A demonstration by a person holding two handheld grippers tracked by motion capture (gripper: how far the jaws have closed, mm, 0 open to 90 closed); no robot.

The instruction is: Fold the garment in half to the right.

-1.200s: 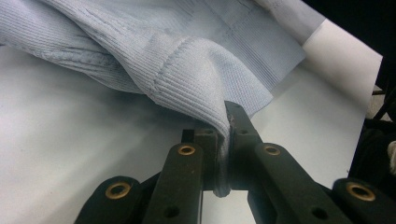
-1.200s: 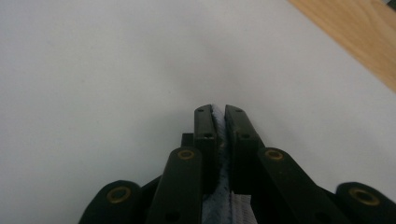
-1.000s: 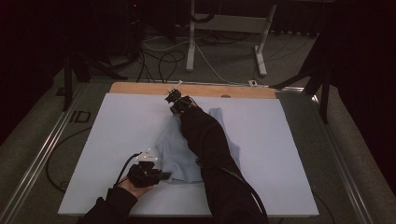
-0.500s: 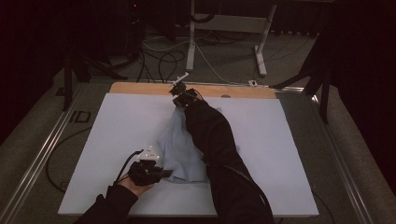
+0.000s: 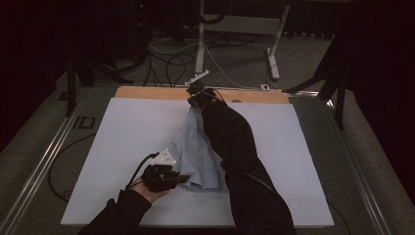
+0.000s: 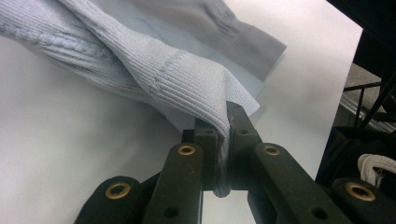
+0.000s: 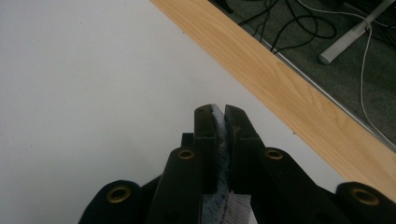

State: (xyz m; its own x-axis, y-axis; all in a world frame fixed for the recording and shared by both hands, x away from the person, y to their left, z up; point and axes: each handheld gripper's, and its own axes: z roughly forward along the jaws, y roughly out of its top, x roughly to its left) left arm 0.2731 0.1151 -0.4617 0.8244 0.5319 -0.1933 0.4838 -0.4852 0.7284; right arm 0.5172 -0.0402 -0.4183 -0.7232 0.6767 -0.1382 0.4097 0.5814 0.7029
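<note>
The pale blue knit sweater (image 5: 198,156) is lying stretched across the middle of the white table (image 5: 122,137). The left gripper (image 5: 178,179) is pinching its ribbed hem at six o'clock, jaws clamped on fabric; the right gripper (image 5: 195,100) is clamping its far edge at twelve o'clock, beside the wooden strip (image 5: 147,92).

sweater (image 6: 177,79): pale blue, ribbed knit | bench (image 5: 127,142): white top, light wood far edge | claws: black, brass rivets | sleeves: black
</note>
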